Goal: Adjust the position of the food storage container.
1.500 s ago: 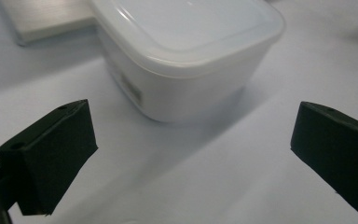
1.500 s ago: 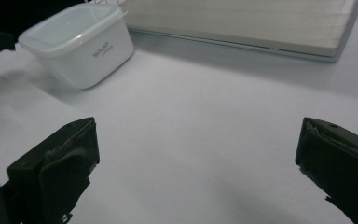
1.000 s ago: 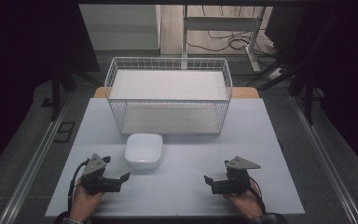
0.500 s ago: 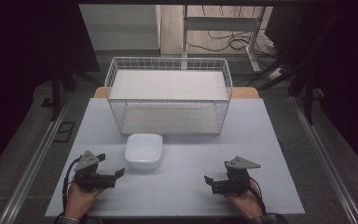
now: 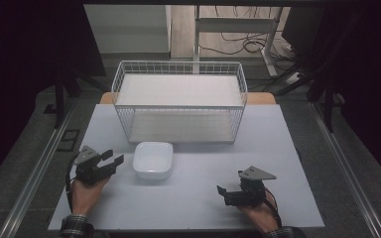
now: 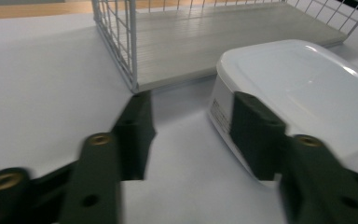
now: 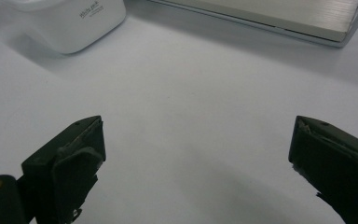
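**Left gripper lined up on the white dish, right one parked**

From the high view I see a white square dish point(image 5: 153, 159) sitting on the pale table point(image 5: 193, 198), just in front of a white wire basket point(image 5: 179, 101) that stands at the far middle. My left gripper point(image 5: 110, 159) sits just to the dish's left, jaws spread and pointing at its side, holding nothing. I judge it is placed there to take the dish by its near wall. My right gripper point(image 5: 223, 192) rests near the front edge, well apart from the dish, jaws apart and empty; it looks kept out of the way.

In the left gripper view the dish point(image 6: 303, 93) appears bottom-up, its smooth base on top and a small printed label on its side. One jaw overlaps the dish's side wall in the picture, the other stands over bare table; whether that jaw touches the dish I cannot tell. The basket's corner point(image 6: 126, 42) rises close behind.

In the right gripper view the jaws stand wide with only bare table between them. The dish point(image 7: 70, 23) lies far off at the upper left, the basket's floor point(image 7: 279, 16) beyond.
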{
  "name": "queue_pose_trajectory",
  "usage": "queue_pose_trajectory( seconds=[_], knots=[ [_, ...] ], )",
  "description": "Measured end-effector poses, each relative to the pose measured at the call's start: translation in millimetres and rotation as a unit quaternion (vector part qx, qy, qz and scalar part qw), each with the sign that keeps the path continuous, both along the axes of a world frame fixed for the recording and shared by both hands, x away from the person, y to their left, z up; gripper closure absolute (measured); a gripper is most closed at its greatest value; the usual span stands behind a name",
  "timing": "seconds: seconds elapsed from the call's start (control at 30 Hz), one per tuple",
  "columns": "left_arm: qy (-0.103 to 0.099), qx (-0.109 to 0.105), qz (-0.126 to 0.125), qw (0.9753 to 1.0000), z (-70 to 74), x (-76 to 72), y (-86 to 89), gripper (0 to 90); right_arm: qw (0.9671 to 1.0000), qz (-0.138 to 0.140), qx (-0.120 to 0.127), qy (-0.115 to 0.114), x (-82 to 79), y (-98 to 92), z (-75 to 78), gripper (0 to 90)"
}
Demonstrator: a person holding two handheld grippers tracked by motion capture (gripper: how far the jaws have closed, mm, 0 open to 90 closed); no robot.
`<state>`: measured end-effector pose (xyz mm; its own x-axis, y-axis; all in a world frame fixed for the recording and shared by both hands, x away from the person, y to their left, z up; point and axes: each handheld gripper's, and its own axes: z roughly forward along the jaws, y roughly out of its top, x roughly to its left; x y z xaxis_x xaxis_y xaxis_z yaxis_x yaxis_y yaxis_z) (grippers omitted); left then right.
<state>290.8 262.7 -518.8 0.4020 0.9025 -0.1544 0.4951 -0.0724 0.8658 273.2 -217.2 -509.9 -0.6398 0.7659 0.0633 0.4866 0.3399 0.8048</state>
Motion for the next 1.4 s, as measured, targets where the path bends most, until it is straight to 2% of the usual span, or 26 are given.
queue_pose_trajectory(
  seconds=[0.07,0.1,0.13,0.17,0.2,0.23,0.3,0.37,0.6,0.73,0.83,0.97,1.0,1.1,1.13,1.2,1.4],
  knots=[
    [0.009,0.002,-0.008,0.9999,-1.4,10.6,-4.2,64.5,1.0,0.002,-0.003,-0.002,0.0,1.0,-0.1,3.9],
    [0.013,0.01,-0.011,0.9998,-2.1,15.0,-7.2,69.1,1.0,0.003,-0.003,-0.002,0.0,1.4,-0.2,3.9],
    [0.013,0.01,-0.011,0.9998,-2.1,15.0,-7.2,76.1,1.0,0.003,-0.004,-0.002,0.2,1.8,-0.2,4.0],
    [0.025,0.021,-0.021,0.9993,-4.7,23.5,-11.9,82.3,1.0,0.004,-0.004,-0.002,0.4,2.0,-0.4,4.0],
    [0.032,0.022,-0.025,0.9989,-6.5,27.8,-13.5,87.8,1.0,0.004,-0.004,-0.001,0.7,2.2,-0.6,4.0],
    [0.032,0.022,-0.025,0.9989,-6.5,27.8,-13.5,89.9,1.0,0.004,-0.004,-0.001,0.7,2.2,-0.6,4.0],
    [0.054,0.015,-0.03,0.998,-12.4,40.4,-15.2,90.0,1.0,0.008,-0.005,0.0,0.6,3.1,-1.2,4.1],
    [0.064,0.009,-0.033,0.9974,-15.6,45.5,-16.6,90.0,0.9999,0.01,-0.01,-0.004,0.0,3.2,-0.7,4.2],
    [0.073,0.015,-0.055,0.9957,-17.5,52.9,-28.3,90.0,1.0,-0.003,-0.002,-0.007,3.2,-4.2,1.4,4.4],
    [0.08,0.02,-0.063,0.9946,-18.3,53.0,-33.4,90.0,1.0,-0.003,-0.005,-0.007,2.6,-4.0,1.6,4.4],
    [0.083,0.015,-0.066,0.9943,-18.2,52.6,-33.8,90.0,1.0,-0.002,-0.006,-0.007,2.7,-3.6,1.3,4.4],
    [0.097,0.011,-0.084,0.9917,-18.4,49.8,-42.0,90.0,1.0,-0.004,-0.006,-0.005,2.8,-4.0,1.3,4.4],
    [0.097,0.011,-0.084,0.9917,-18.4,49.8,-42.0,90.0,1.0,-0.004,-0.006,-0.005,2.8,-4.0,1.3,4.4],
    [0.102,0.026,-0.105,0.9889,-17.9,44.7,-55.9,90.0,0.9999,-0.008,-0.006,-0.007,3.3,-5.9,1.8,4.4],
    [0.102,0.026,-0.105,0.9889,-17.9,44.7,-55.9,90.0,0.9999,-0.008,-0.006,-0.007,3.3,-5.9,1.8,4.4],
    [0.102,0.043,-0.119,0.9867,-17.0,40.1,-66.6,90.0,0.9999,-0.011,-0.005,-0.005,4.0,-7.4,1.8,4.4],
    [0.106,0.045,-0.136,0.984,-16.1,33.8,-77.8,90.0,0.9999,-0.01,-0.003,-0.005,4.3,-8.0,1.6,4.3]
  ],
)
